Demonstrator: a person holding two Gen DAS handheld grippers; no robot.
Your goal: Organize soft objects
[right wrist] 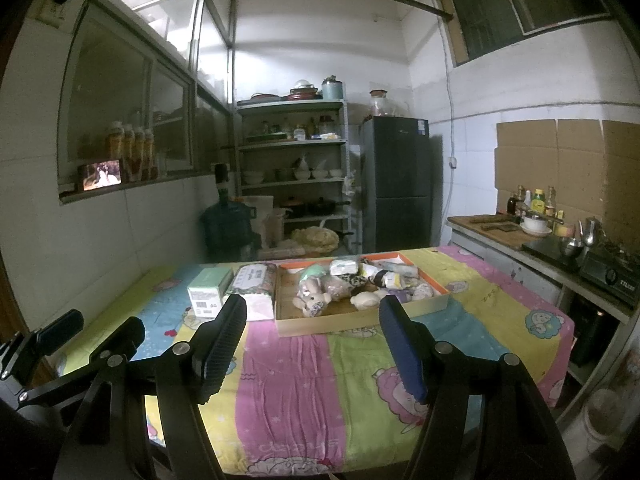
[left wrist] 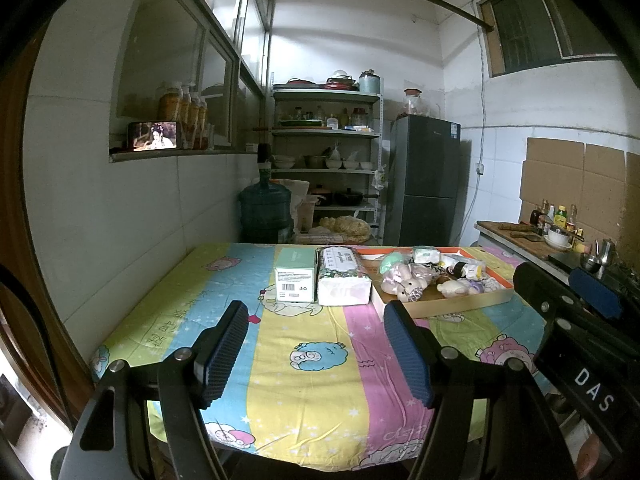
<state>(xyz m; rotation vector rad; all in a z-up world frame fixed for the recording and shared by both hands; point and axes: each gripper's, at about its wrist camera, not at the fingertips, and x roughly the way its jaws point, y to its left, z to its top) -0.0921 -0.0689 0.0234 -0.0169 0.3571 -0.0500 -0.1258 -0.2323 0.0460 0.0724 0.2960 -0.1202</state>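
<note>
Both grippers, left (left wrist: pixel 316 350) and right (right wrist: pixel 312 350), released over the table (left wrist: pixel 304 392); only right view shows stove (right wrist: pixel 610 276); left view reads "DAS".

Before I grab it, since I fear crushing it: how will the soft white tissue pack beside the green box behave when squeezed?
The soft white plastic-wrapped tissue pack looks pillowy, so it will likely dent and spring back. Its film wrap may be slippery. It lies flat on the striped cartoon tablecloth, so it probably won't roll.
</note>
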